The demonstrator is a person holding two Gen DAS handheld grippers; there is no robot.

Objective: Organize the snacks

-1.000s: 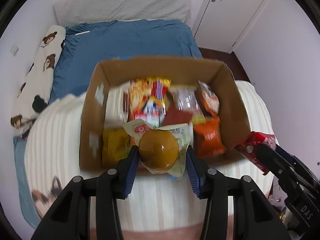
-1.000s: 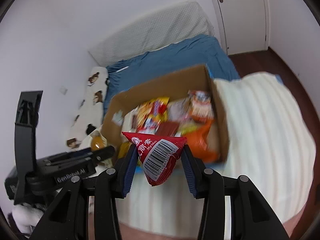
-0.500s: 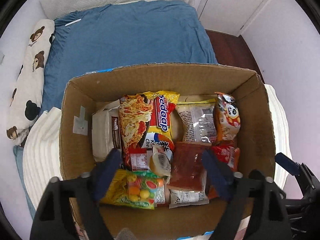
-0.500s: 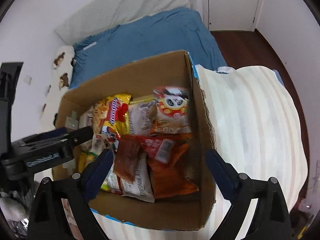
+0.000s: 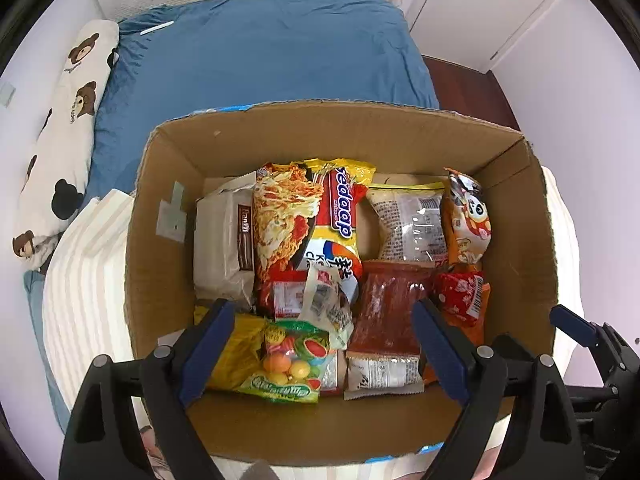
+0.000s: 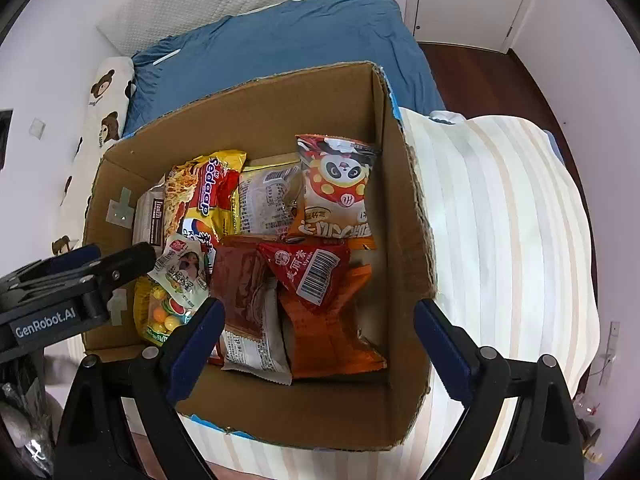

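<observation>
While both grippers hang over it with nothing between their blue pads, the cardboard box (image 5: 168,184) sits on a cream striped blanket (image 6: 500,216) at the foot of a bed with a blue sheet (image 5: 260,52). Snacks fill the box floor. Largest is the yellow and red noodle pack (image 5: 316,220) printed "Sedaap", lying beside a white packet (image 5: 224,240) at its left. A panda-printed bag (image 6: 340,184) leans at the box's right wall. Nearer, a red triangular pouch (image 6: 310,270) with a barcode rests on an orange bag (image 6: 332,332). A fruit-candy bag (image 5: 286,360) lies at the near left. The left gripper (image 5: 320,356) is spread wide; its body reads "GenRobot.AI" in the right wrist view. The right gripper (image 6: 316,344) is spread wide too.
</observation>
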